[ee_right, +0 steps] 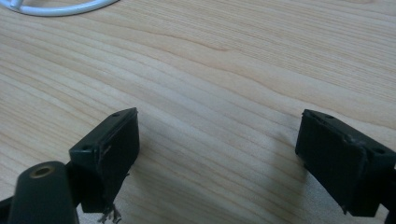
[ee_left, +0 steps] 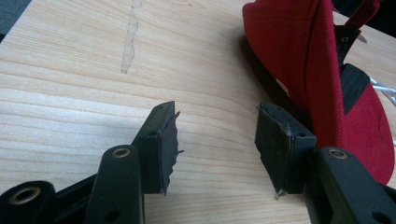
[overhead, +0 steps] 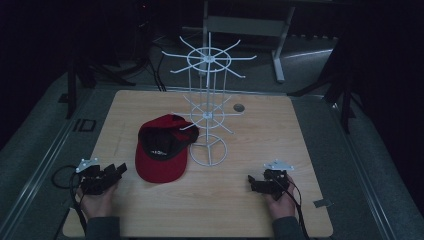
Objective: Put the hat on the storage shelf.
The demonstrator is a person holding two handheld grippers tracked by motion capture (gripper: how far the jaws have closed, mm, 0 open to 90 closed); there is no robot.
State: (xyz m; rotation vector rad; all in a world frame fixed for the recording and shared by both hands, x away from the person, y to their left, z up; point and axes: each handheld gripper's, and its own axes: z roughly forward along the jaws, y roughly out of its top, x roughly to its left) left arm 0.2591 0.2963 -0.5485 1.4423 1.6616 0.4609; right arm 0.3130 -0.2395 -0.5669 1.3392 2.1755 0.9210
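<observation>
- High view: a red cap (overhead: 161, 150) lies upside down on the wooden table (overhead: 280, 125), its back leaning against the foot of a white wire rack (overhead: 208, 112). The left gripper (overhead: 118, 170) rests low near the table's near-left corner, just beside the cap's brim; the right gripper (overhead: 251, 182) sits well apart, near the front right. There is bare wood between the two hands and to the right of the rack, so there is open room to move there.
- Left gripper view: the left gripper (ee_left: 217, 140) has its jaws spread with nothing between them, only table. The cap (ee_left: 322, 70) rises just ahead and to the right. I'd judge the danger is a shallow pinch: the fabric could slip out, or a push might shove the cap into the rack's base ring.
- Right gripper view: the right gripper (ee_right: 217, 154) stands wide apart over bare wood, holding nothing. A curve of the rack (ee_right: 60, 8) shows at the top left. The thin wire arms could snag a cap swung in carelessly, and the light stand might tip.
</observation>
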